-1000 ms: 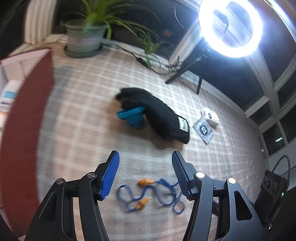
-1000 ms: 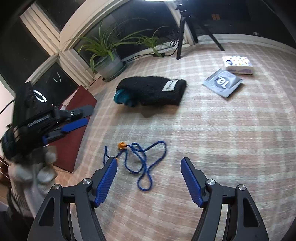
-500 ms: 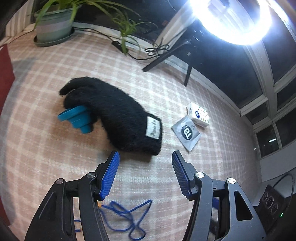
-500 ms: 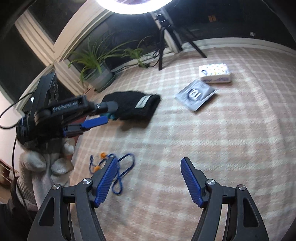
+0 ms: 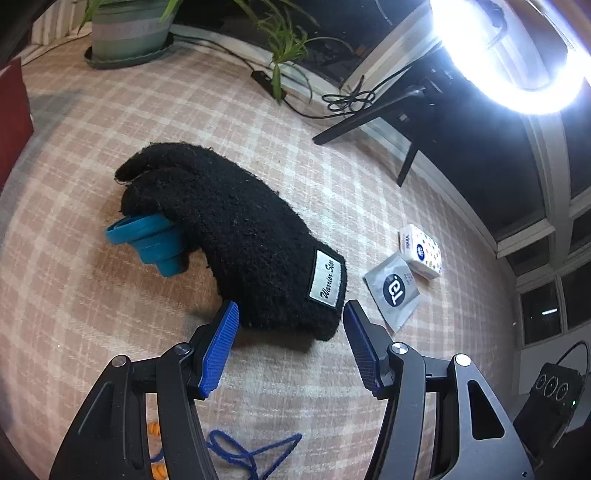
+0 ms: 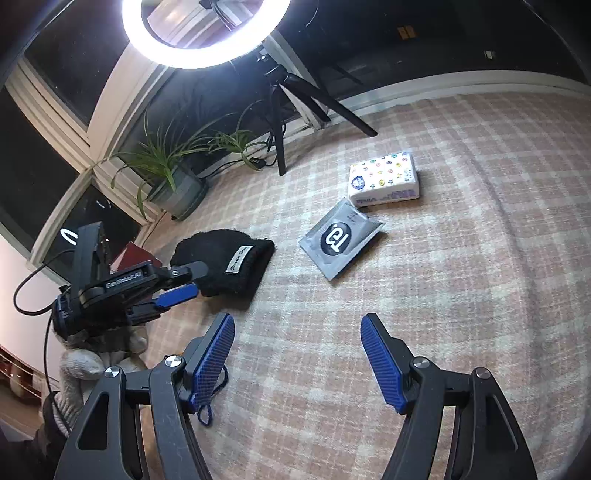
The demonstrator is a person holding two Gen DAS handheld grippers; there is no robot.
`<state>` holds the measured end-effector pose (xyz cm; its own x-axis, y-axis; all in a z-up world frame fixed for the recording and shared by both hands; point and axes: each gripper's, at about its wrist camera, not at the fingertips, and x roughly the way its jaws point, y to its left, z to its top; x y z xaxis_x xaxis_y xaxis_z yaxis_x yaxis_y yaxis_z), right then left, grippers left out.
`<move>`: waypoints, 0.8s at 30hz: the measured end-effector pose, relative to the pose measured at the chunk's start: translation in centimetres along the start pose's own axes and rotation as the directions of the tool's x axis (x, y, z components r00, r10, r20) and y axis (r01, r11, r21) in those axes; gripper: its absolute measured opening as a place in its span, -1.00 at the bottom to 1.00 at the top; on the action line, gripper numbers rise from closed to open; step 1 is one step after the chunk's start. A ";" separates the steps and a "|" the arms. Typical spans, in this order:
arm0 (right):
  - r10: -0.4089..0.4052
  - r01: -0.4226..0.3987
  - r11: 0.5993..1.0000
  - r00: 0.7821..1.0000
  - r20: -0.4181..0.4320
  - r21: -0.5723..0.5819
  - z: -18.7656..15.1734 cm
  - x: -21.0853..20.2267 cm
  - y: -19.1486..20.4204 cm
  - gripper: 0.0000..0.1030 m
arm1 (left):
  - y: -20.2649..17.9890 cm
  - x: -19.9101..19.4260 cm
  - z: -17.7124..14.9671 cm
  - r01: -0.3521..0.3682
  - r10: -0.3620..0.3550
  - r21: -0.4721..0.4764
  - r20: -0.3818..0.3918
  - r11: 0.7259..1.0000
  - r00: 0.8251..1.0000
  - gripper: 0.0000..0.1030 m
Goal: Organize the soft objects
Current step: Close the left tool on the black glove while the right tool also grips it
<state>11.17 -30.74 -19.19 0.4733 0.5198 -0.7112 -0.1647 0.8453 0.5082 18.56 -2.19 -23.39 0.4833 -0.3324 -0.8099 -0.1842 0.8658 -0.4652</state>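
While both grippers, left (image 5: pixel 290 325) and right (image 6: pixel 297 334), gape unclenched, one black glove (image 5: pixel 236 236) lies cuff-first between the left's pads, one sachet (image 6: pixel 338 238) and one tissue pack (image 6: pixel 384 179) beyond, bare rug (image 6: pixel 461 295) rightward.

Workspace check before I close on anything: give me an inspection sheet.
Surface: pink plaid carpet.
Job's things: fuzzy black knit glove draped over teal collapsible cup; blue corded orange earplugs.
Clutter: grey foil sachet, white tissue pack.
Grippers: left gripper jaws open around glove's cuff; right gripper open, empty.
Cables: black cord by tripod.
Surroundings: ring light, potted plant, dark windows.
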 end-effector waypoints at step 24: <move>0.160 -0.198 0.969 0.959 -0.236 -0.150 9.9 12.1 6.9 0.31 | 4.1 1.6 1.1 -0.018 0.022 -0.078 0.053 0.997 0.998 -0.24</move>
<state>24.33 -19.83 -19.50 0.2234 0.6623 -0.7151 -0.3833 0.7343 0.5603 19.47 1.21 -26.17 0.5239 -0.2929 -0.7999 -0.2590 0.8398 -0.4771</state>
